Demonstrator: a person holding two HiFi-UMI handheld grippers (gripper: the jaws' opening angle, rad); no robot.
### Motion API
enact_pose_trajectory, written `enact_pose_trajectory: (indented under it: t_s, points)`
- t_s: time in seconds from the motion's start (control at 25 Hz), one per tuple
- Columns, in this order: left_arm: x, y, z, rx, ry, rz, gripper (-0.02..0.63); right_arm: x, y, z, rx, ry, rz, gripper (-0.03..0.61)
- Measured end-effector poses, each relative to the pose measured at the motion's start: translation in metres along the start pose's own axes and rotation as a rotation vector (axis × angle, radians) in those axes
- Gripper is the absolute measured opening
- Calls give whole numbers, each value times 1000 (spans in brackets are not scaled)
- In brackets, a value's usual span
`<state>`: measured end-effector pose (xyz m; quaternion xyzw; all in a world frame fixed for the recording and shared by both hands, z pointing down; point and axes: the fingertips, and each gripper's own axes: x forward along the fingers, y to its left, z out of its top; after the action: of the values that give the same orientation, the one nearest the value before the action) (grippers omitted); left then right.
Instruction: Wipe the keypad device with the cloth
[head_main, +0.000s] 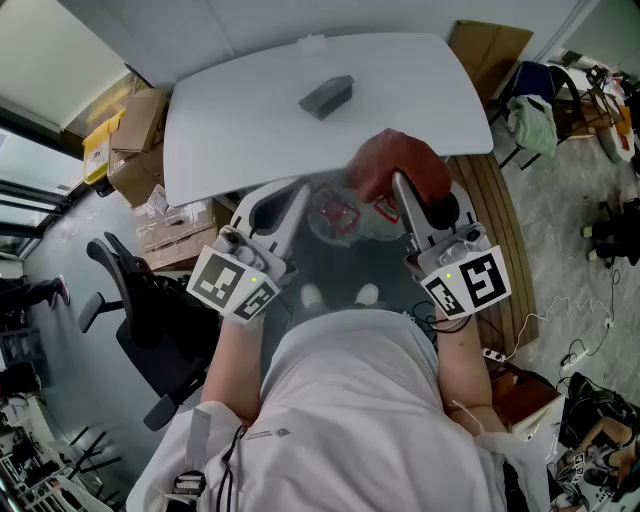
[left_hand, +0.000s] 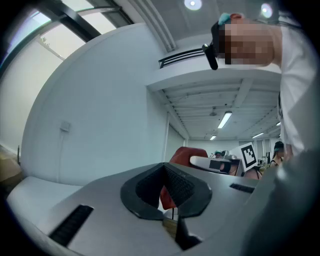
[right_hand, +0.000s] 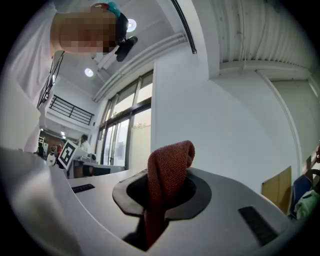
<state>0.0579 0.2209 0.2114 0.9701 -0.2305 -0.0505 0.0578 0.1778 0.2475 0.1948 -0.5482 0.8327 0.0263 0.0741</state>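
The grey keypad device (head_main: 326, 96) lies on the white table (head_main: 230, 120), near its far middle. Both grippers hang close to my body, short of the table's front edge and well away from the device. My right gripper (head_main: 399, 183) is shut on a red cloth (head_main: 402, 163), which bunches up above its jaws (right_hand: 167, 175). The left gripper (head_main: 287, 197) is shut with nothing in it; its dark pads (left_hand: 177, 186) meet. In the left gripper view the red cloth (left_hand: 186, 153) and the right gripper (left_hand: 216, 163) show beyond the jaws.
Cardboard boxes (head_main: 135, 140) are stacked left of the table, with a black office chair (head_main: 140, 310) beside my left arm. A wooden slatted bench (head_main: 497, 225) runs along the right. Another box (head_main: 490, 45) and a chair with green fabric (head_main: 533, 118) stand at the far right.
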Motion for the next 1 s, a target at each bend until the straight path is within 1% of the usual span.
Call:
enact_pose_trajectory:
  t_s: [0.16,0.32,0.48,0.6,0.8,0.92,1.0]
  points:
    - [9,-12,-2,-1,0,7,9,-7,-11,1,10,-4,6,63]
    - [14,-24,-5,19,13,6,9,-11,-18,1,25,-9,17,63]
    - [18,-26,-11,13,22,43,9,-17,-25,-3,62,-14,39,63]
    - [20,-24,-23,8,47,82,9,-20,-32,-5,104,-29,58,64]
    - [20,-6,-49,-7,109,118,9,-12,-49,-17,126,-7,29,64]
    - [25,17,-59,-45,114,139,11,1,-60,-28,123,23,13,64]
    - [30,34,-62,-70,110,138,11,12,-68,-35,119,42,-5,63]
